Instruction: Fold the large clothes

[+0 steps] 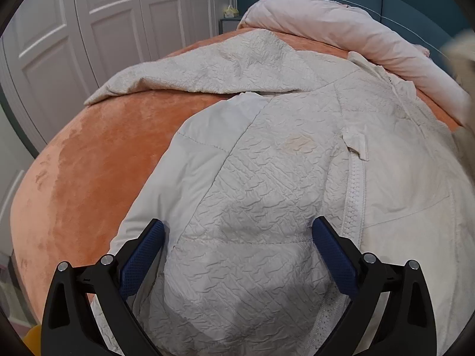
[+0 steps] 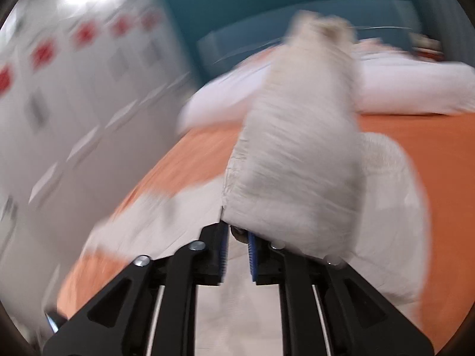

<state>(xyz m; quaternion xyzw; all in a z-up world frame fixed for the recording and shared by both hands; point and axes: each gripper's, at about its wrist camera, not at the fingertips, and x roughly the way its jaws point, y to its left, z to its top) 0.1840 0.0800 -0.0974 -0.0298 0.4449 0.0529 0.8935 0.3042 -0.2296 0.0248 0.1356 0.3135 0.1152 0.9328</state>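
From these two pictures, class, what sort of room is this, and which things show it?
Most likely a bedroom: a bed with an orange cover, a pale rolled duvet against a blue headboard, and white panelled wardrobe doors.

Motion blur smears the right wrist view, so the jacket (image 2: 299, 154) at twelve o'clock and the wardrobe doors (image 2: 74, 103) at nine lose all detail.

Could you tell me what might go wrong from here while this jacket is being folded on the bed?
The right gripper pinches only a small bit of the jacket, so the bulky sleeve might slip free. The left gripper is open over the jacket, so nothing pins it; pulling could drag it across the orange bedcover.
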